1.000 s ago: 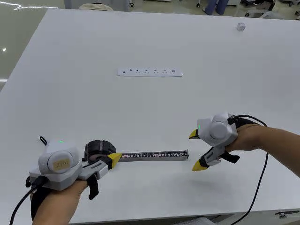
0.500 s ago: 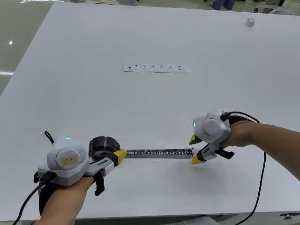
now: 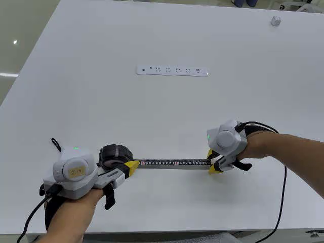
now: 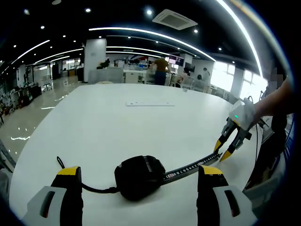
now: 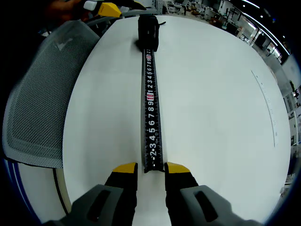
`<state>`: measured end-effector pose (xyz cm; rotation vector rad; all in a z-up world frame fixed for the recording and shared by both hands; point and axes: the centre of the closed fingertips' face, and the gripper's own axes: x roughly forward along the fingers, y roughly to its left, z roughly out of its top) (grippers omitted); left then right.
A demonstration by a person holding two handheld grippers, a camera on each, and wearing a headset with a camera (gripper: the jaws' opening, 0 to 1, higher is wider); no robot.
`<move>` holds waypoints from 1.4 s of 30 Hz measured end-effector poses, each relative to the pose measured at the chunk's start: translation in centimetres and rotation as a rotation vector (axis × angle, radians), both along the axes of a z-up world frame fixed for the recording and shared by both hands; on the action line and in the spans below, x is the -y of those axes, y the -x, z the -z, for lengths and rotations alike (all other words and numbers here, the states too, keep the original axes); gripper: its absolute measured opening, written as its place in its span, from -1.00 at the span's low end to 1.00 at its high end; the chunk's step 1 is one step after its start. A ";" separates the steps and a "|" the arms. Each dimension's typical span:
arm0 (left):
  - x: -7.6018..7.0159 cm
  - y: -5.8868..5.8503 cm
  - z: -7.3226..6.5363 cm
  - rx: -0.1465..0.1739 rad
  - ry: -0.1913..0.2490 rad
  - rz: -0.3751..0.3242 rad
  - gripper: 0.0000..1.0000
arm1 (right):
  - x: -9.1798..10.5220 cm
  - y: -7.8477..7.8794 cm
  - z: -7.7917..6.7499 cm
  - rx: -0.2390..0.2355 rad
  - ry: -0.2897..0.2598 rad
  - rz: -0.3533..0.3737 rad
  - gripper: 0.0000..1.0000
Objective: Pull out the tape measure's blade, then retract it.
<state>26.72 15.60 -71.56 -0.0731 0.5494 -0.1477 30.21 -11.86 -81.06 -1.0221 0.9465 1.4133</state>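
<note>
A black tape measure case [image 3: 115, 154] lies on the white table [image 3: 162, 111], its blade [image 3: 172, 163] drawn out to the right and lying flat. My left gripper [image 3: 124, 162] is open, its jaws wide apart on either side of the case [image 4: 140, 176] without touching it. My right gripper [image 3: 212, 162] has its yellow fingertips pressed in on the two edges of the blade's free end. In the right gripper view the blade [image 5: 151, 94] runs straight from that gripper [image 5: 151, 168] to the case [image 5: 148, 29].
A white power strip [image 3: 172, 71] lies at the table's middle. A small clear object [image 3: 275, 21] sits at the far right corner. A grey mesh chair [image 5: 37, 94] stands by the table's near edge. A black cable [image 3: 281, 202] trails from my right hand.
My right gripper has moved left to the blade's free end and its jaws have narrowed from wide open onto the tip. The left gripper, case and blade have held still.
</note>
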 end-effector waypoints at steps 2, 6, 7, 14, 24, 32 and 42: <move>0.0 0.0 0.1 -0.002 0.003 -0.003 0.99 | 0.0 0.0 0.0 -0.001 0.004 0.003 -0.63; 0.2 0.0 0.4 -0.006 0.009 -0.006 0.99 | 0.0 0.0 0.1 -0.002 0.032 0.001 -0.69; 0.2 0.0 0.5 -0.008 0.011 -0.006 0.99 | 0.0 0.0 0.1 0.000 0.040 -0.012 -0.69; 0.7 -0.3 1.3 -0.022 0.018 -0.017 0.98 | 0.1 -0.4 0.2 -0.036 0.075 0.038 -0.71; 0.8 -1.1 2.6 -0.035 0.022 -0.055 0.95 | 0.1 -0.4 0.3 -0.037 0.139 0.034 -0.71; 0.2 -1.7 3.4 -0.048 0.037 -0.111 0.87 | 0.0 -0.4 0.3 -0.040 0.134 0.070 -0.71; -0.2 -2.3 4.9 -0.082 0.059 -0.155 0.82 | -0.1 -0.4 0.3 -0.034 0.126 0.061 -0.70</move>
